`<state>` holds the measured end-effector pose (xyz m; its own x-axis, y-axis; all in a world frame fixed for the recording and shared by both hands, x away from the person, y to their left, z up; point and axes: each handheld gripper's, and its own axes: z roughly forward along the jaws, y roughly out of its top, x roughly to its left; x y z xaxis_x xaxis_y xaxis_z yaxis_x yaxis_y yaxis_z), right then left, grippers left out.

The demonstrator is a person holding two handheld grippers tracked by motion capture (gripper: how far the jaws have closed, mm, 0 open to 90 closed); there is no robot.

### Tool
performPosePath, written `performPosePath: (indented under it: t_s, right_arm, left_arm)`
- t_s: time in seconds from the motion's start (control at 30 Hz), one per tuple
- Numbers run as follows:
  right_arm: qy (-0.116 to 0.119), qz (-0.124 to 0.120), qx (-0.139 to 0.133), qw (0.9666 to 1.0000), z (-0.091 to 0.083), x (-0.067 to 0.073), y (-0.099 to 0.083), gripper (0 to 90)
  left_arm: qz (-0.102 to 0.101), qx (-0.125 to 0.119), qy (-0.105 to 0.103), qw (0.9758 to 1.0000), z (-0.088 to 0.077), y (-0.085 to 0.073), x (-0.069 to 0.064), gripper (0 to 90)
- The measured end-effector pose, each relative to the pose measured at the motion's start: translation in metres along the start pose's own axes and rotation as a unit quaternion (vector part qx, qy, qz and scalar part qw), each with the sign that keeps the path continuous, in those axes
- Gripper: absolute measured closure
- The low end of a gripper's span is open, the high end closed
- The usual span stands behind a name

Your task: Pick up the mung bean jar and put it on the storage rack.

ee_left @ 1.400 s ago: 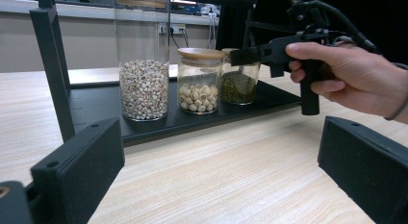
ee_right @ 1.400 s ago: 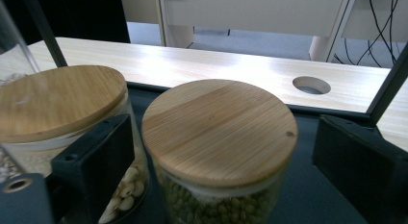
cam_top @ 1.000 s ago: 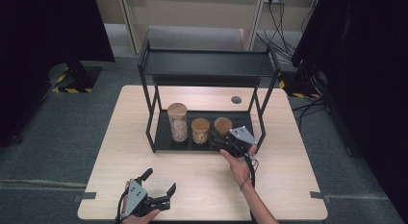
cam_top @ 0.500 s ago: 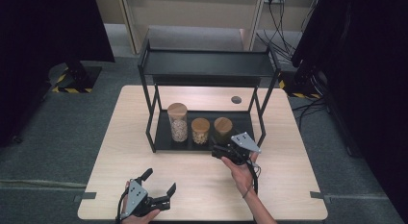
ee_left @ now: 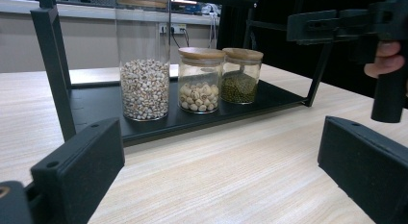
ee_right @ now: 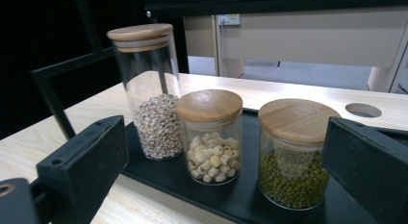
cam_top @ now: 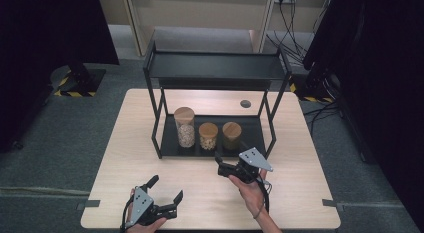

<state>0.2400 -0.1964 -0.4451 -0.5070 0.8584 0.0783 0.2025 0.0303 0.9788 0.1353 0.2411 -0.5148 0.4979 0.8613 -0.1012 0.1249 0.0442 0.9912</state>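
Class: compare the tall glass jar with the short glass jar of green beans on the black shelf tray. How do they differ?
The tall glass jar stands about twice as high as the short glass jar of green beans. The tall one holds small pale grains, the short one green beans. The tall one is narrower. Both have round wooden lids.

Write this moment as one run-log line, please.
right gripper: open, near shelf, facing jars | left gripper: open, idle at table edge | tall jar, middle jar, green-bean jar: untouched, lids on

Light wooden table [cam_top: 300, 193], round hole [cam_top: 245, 103]; grey carpet [cam_top: 60, 143], wall cables [cam_top: 295, 23]
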Motion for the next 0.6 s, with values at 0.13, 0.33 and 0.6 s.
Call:
performPosePath:
  t_s: [0.13,0.33,0.6]
  right_arm:
    - [0.006,-0.003,-0.002,1.0,-0.006,0.002,-0.003,2.9]
    - [0.017,-0.003,-0.007,0.9998,-0.015,0.006,-0.008,2.9]
    - [0.028,-0.011,-0.009,0.9995,-0.023,0.011,-0.015,2.9]
  left_arm:
    - [0.001,0.0,0.0,1.0,0.0,0.0,0.0,1.7]
    - [0.0,0.0,0.001,1.0,0.0,0.0,0.0,1.6]
    - [0.0,0.0,0.003,1.0,0.0,0.0,0.0,1.6]
